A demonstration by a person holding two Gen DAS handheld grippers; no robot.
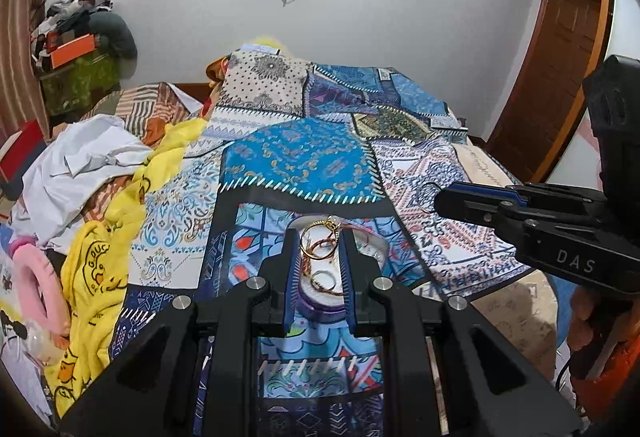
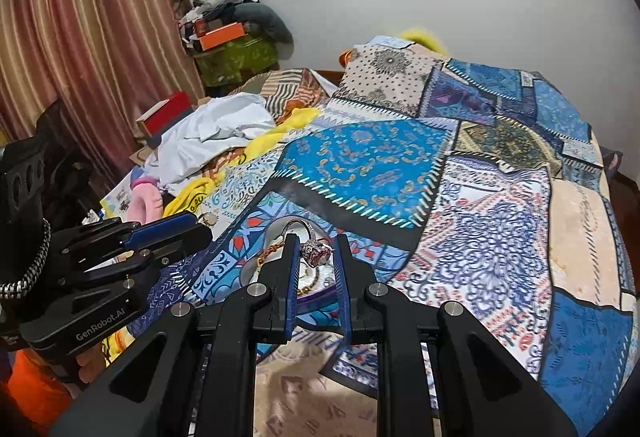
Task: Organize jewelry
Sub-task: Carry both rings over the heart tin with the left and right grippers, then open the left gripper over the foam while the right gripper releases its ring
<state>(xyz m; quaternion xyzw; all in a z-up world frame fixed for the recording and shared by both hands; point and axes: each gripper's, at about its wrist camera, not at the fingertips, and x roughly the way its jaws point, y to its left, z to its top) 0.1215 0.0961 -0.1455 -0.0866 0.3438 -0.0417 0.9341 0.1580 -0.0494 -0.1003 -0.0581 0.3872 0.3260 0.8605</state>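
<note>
A small round jewelry dish (image 1: 374,247) sits on the patchwork bedspread and holds several rings and a reddish chain. My left gripper (image 1: 319,237) is shut on a gold ring (image 1: 318,243) and holds it over the dish. My right gripper (image 2: 316,243) is shut on a silver ring with a pink stone (image 2: 316,252) above the same dish (image 2: 276,233). The right gripper shows from the side in the left wrist view (image 1: 444,197), right of the dish. The left gripper shows in the right wrist view (image 2: 196,227), left of the dish.
The patchwork bedspread (image 1: 304,153) covers the bed. White cloth (image 1: 80,161), a yellow duck garment (image 1: 100,269) and a pink ring-shaped item (image 1: 40,277) lie at the left. A wooden door (image 1: 560,57) stands at the right. Curtains (image 2: 80,37) and a pile of boxes (image 2: 228,33) are at the left.
</note>
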